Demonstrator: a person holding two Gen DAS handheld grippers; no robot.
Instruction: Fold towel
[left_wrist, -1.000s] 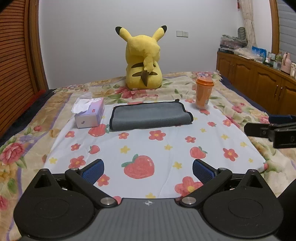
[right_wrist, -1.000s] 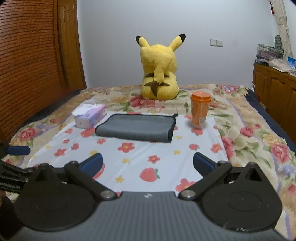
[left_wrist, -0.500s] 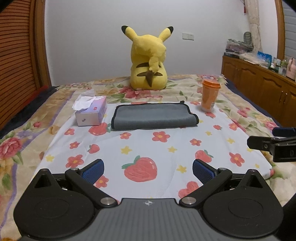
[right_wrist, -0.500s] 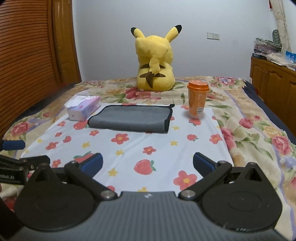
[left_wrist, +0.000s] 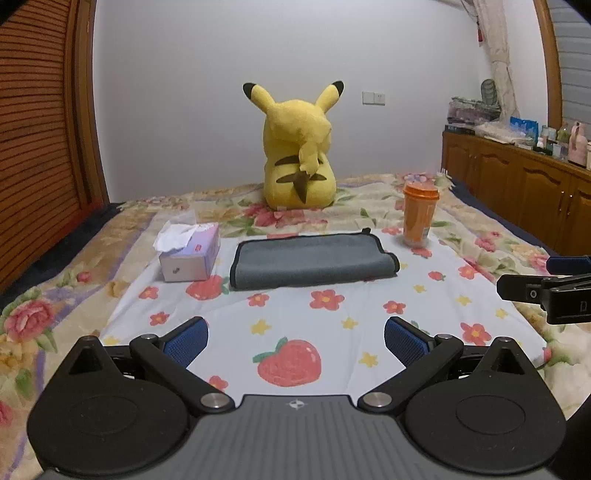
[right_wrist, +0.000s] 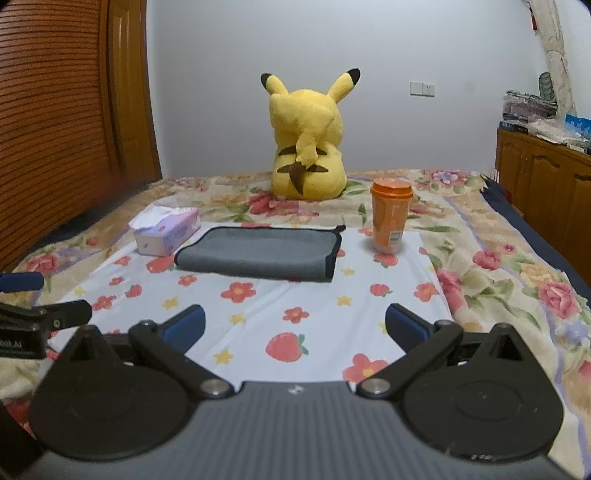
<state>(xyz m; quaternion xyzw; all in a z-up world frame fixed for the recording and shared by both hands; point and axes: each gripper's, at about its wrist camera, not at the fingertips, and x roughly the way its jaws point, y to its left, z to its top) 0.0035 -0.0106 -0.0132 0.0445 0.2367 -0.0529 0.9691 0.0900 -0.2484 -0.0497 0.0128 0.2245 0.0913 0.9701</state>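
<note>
Both views have dropped lower and pulled back slightly from the towel (left_wrist: 314, 261).

right gripper (left_wrist: 550, 284) cut off by frame edge in left view, left gripper (right_wrist: 33, 306) same in right view. sideboard clutter (left_wrist: 517, 129) too small to make out. cup (right_wrist: 390, 220) label unreadable.

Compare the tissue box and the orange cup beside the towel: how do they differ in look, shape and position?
The tissue box is pale purple and low, lying flat; the orange cup is tall, round and upright. The tissue box is open, with white tissue sticking out; the orange cup is closed by a lid. The tissue box sits left of the grey towel; the orange cup stands right of it. Both rest near the flowered sheet's far edge, untouched.
</note>
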